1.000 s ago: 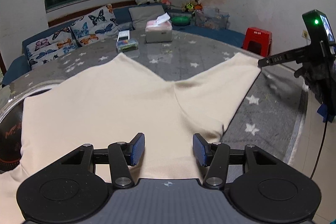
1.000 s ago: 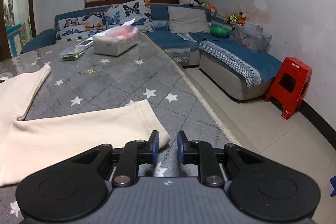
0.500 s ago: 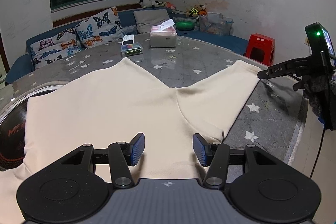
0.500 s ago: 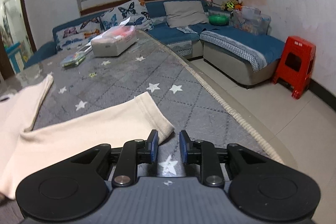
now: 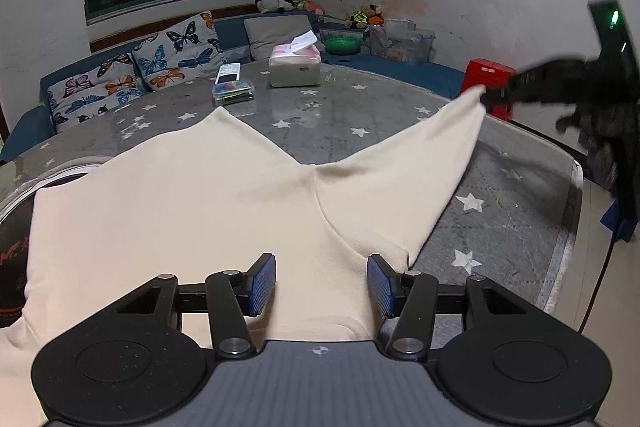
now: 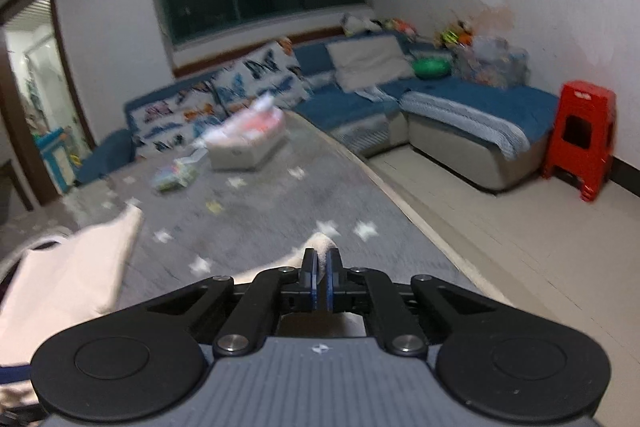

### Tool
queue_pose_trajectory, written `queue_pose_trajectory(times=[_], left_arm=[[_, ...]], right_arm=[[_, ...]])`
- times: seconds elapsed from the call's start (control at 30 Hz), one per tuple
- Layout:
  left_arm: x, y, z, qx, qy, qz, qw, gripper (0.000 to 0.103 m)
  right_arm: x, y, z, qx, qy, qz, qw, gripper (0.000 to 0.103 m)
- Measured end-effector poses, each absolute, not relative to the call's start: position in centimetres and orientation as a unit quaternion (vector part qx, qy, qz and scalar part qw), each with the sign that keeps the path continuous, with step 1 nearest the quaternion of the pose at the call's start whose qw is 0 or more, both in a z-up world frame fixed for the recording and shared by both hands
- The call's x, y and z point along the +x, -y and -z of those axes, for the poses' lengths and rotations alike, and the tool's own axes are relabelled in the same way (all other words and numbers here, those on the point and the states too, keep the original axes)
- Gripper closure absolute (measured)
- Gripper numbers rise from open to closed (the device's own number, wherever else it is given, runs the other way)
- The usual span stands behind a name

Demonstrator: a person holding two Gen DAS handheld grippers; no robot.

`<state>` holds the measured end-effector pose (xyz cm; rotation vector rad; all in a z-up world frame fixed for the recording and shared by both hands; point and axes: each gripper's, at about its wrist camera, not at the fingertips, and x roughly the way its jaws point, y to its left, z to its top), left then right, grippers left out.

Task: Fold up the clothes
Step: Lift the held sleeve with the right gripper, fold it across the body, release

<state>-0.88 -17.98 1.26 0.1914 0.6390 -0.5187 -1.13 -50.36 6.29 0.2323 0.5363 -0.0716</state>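
A cream garment (image 5: 200,211) with two legs lies spread on the grey star-patterned table cover (image 5: 480,227). My left gripper (image 5: 321,285) hovers open just above its near end, with cloth under the blue pads but not pinched. My right gripper (image 6: 321,267) is shut on the cuff (image 6: 320,243) of the right-hand leg. In the left wrist view the right gripper (image 5: 490,97) holds that cuff lifted off the table at the far right, and the leg rises to it. The other leg (image 6: 80,267) lies flat.
A tissue box (image 5: 295,69) and a small clear case (image 5: 233,89) sit at the far side of the table. A dark round object (image 5: 12,267) lies under the garment's left edge. The rounded table edge (image 5: 568,163), a red stool (image 6: 580,139) and a blue sofa (image 6: 460,107) are on the right.
The right gripper's jaws have closed on the leg cuff and raised it off the table. The left gripper has stayed open over the garment.
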Motion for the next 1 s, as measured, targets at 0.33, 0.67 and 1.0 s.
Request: queue_pose_trajectory(times=[0.33, 0.67, 1.0], left_arm=[[-2.0, 15.9, -2.4, 0.069, -0.294, 0.242, 0.922, 0.048], [-4.2, 8.8, -3.8, 0.019, -0.272, 0.163, 0.948, 0.047], [-5.6, 3.9, -3.3, -0.014, -0.28, 0.103, 0.954, 0.046]], right_arm=[[-1.7, 43.6, -13.9, 0.054, -0.213, -0.088, 0.972, 0.099], [-0.4, 31.4, -16.6, -0.032, -0.206, -0.238, 0.949, 0.099], [-0.7, 20.8, -11.9, -0.087, -0.268, -0.342, 0.896, 0.099]])
